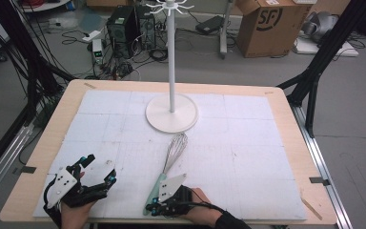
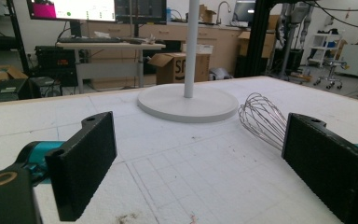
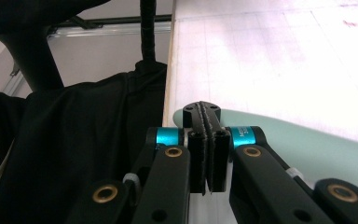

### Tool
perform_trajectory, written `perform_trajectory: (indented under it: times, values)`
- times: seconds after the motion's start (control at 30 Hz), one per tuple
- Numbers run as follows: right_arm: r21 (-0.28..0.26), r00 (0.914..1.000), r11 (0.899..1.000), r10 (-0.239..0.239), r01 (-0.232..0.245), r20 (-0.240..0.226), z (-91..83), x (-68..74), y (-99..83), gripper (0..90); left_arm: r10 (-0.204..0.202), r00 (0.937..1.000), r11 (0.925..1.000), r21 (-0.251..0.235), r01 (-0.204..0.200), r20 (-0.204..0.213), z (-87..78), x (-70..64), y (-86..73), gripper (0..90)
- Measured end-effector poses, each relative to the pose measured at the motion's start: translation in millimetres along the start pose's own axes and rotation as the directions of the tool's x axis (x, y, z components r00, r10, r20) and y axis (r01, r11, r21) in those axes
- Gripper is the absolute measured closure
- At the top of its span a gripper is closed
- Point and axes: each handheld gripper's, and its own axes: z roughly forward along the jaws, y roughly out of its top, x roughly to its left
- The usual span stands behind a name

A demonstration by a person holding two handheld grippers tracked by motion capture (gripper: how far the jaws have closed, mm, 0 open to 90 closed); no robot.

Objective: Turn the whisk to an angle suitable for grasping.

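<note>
Nearest us in the high view, the right gripper [image 1: 158,206] sits at the near edge of the table [image 1: 290,102], on the near side of the white stand [image 1: 171,112], just over the tip of the whisk's mint handle. In the right gripper view its jaws are clenched flat together with nothing between them, and the pale green handle [image 3: 303,140] passes just behind and beside their tips; we cannot tell whether they touch it. The whisk [image 1: 170,163] lies on the white mat [image 1: 248,143], its wire head pointing toward the stand's round base and stopping just short of it. The left gripper [image 1: 100,171] rests to the near left of the stand, well apart from the whisk, its jaws spread wide and released. Between those jaws in the left gripper view we see the stand's base [image 2: 187,102] and the wire head [image 2: 262,119] just to its right.
</note>
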Motion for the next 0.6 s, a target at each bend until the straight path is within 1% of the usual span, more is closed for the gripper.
perform_trajectory:
  times: [0.03, 0.17, 0.27, 0.3, 0.6]
  values:
    - [-0.001, 1.0, 1.0, 0.0, 0.0, -0.003, 3.2, -1.6, 2.8, 89.4, -0.001, 1.0, 1.0, 0.0, 0.001, -0.001, -0.4, 0.2, 0.1, 10.5]
    - [-0.002, 1.0, 1.0, -0.004, 0.004, -0.003, 6.4, -4.3, 5.2, 89.4, -0.007, 1.0, 0.9999, -0.007, 0.007, -0.007, -1.5, 2.2, 0.5, 10.5]
    - [0.001, 1.0, 1.0, 0.004, -0.004, -0.005, 8.5, -5.8, 6.5, 89.4, -0.013, 0.9998, 0.9998, -0.013, 0.013, -0.013, -2.1, 3.3, 0.8, 10.5]
    - [-0.002, 1.0, 1.0, 0.0, 0.0, 0.001, 9.3, -6.8, 6.9, 89.4, -0.013, 0.9998, 0.9998, -0.013, 0.013, -0.014, -2.3, 3.8, 1.1, 10.6]
    - [-0.004, 0.9998, 1.0, 0.015, -0.015, 0.013, 16.2, -13.8, 12.9, 89.4, -0.017, 0.9997, 0.9997, -0.017, 0.017, -0.018, -2.5, 4.2, 1.2, 10.6]
